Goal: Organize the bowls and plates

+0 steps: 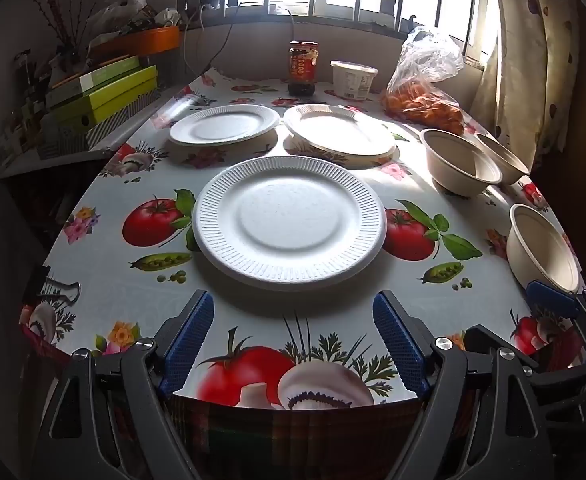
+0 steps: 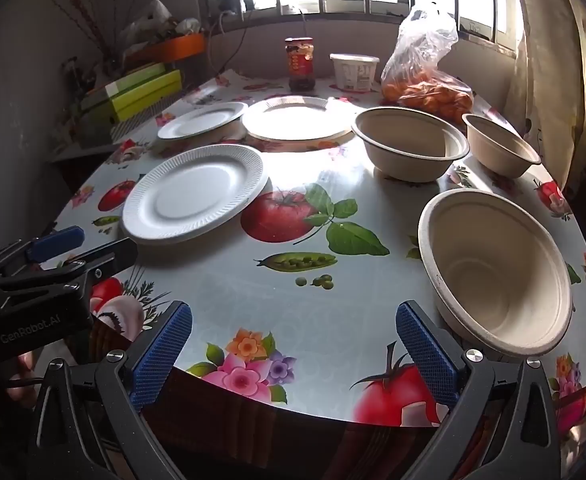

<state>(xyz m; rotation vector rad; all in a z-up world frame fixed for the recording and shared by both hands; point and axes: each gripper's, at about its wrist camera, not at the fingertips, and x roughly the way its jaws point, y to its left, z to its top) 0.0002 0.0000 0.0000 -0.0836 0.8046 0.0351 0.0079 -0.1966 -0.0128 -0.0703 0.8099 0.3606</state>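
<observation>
Three white foam plates lie on the table: a near one (image 1: pixel 289 220) (image 2: pixel 195 192), a far left one (image 1: pixel 225 124) (image 2: pixel 203 120) and a far right one (image 1: pixel 339 130) (image 2: pixel 297 118). Three beige paper bowls stand at the right: a near one (image 1: pixel 543 248) (image 2: pixel 497 268), a middle one (image 1: pixel 459 160) (image 2: pixel 411 142) and a far one (image 1: pixel 503 158) (image 2: pixel 501 146). My left gripper (image 1: pixel 293 340) is open and empty at the table's front edge, just short of the near plate. My right gripper (image 2: pixel 293 354) is open and empty, beside the near bowl.
The table (image 1: pixel 105 288) has a fruit-print cloth. At the back stand a sauce jar (image 1: pixel 303 66), a white tub (image 1: pixel 353 80) and a bag of oranges (image 1: pixel 423 108). Green boxes (image 1: pixel 105 96) sit on a shelf at the left. A curtain (image 1: pixel 533 60) hangs at the right.
</observation>
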